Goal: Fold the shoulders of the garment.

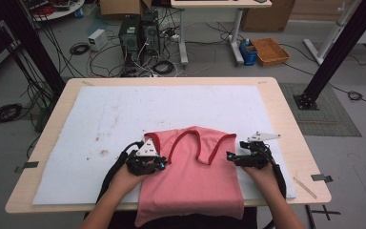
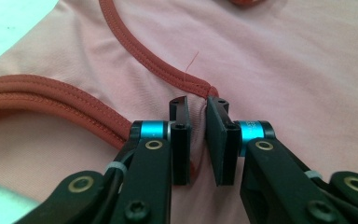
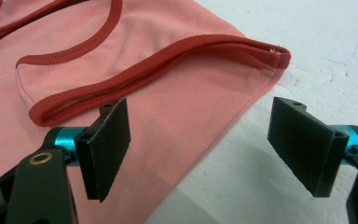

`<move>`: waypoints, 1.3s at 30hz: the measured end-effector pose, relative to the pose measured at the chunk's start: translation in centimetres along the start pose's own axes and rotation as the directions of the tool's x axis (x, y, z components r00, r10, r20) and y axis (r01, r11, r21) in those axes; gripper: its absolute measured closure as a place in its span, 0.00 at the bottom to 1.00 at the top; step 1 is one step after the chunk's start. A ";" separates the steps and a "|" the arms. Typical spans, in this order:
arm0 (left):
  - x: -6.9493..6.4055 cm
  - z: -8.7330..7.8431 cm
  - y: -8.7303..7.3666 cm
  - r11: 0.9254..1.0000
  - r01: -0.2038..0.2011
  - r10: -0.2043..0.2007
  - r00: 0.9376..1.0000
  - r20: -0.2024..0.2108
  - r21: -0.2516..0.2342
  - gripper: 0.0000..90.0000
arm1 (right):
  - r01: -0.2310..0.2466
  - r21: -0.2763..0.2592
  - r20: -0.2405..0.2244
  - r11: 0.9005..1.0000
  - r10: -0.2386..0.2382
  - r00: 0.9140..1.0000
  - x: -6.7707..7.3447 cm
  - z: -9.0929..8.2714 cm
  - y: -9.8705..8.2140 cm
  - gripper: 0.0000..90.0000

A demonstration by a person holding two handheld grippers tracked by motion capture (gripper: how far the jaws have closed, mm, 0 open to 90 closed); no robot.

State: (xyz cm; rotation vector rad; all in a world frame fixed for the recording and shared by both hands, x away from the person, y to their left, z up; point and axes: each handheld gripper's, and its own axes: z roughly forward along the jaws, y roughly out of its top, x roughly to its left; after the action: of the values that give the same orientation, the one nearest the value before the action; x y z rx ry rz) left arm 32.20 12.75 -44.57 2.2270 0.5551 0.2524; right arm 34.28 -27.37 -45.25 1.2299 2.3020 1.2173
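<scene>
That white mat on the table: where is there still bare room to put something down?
The white mat lies bare across its far half beyond the pink top, and down its left side beside the left gripper. It is crowded at the near middle, where the top and the right gripper sit.

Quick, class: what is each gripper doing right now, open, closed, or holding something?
Left gripper: closed, pinching a fold of the pink top near its red trim.
Right gripper: open, holding nothing; fingers straddle the top's edge.

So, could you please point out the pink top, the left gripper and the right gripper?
pink top (image 1: pixel 195 176), high view, mid front panel.
left gripper (image 2: pixel 196 109), left gripper view, between fingertips.
right gripper (image 3: pixel 200 140), right gripper view, between fingertips.
</scene>
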 end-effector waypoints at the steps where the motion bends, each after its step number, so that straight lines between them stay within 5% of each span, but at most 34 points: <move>1: 0.0 0.0 -0.1 1.000 0.009 -0.009 1.000 0.002 -0.006 0.85 | 0.000 0.000 0.000 1.000 0.000 1.000 0.0 0.0 0.0 0.23; 10: 1.0 -1.6 0.0 0.989 0.066 -0.068 0.998 -0.015 -0.133 0.46 | -0.007 0.004 -0.005 1.000 0.008 1.000 -0.1 0.1 0.0 0.23; 14: 2.3 -2.5 -0.4 0.965 0.129 -0.141 0.989 -0.038 -0.226 0.34 | -0.018 0.006 -0.007 1.000 0.018 1.000 -0.2 0.0 0.1 0.23; 21: 3.4 -3.2 -0.7 0.944 0.172 -0.195 0.979 -0.058 -0.280 0.24 | -0.051 -0.040 -0.024 0.998 0.050 0.998 -0.5 -0.4 0.0 0.23; 30: 4.0 -3.3 -0.7 0.943 0.172 -0.198 0.978 -0.066 -0.286 0.21 | 0.015 -0.118 -0.033 0.993 -0.019 0.999 -0.2 -0.8 0.5 0.23; 39: 4.4 -3.5 -0.8 0.940 0.167 -0.199 0.976 -0.082 -0.297 0.19 | 0.003 -0.136 -0.027 0.991 -0.007 1.000 -0.6 -1.2 0.4 0.23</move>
State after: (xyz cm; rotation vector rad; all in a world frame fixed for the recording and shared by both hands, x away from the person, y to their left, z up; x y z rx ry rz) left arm 34.59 17.62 -42.90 1.8736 0.7333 0.3395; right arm 34.23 -28.36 -44.30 1.1670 2.1986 1.3717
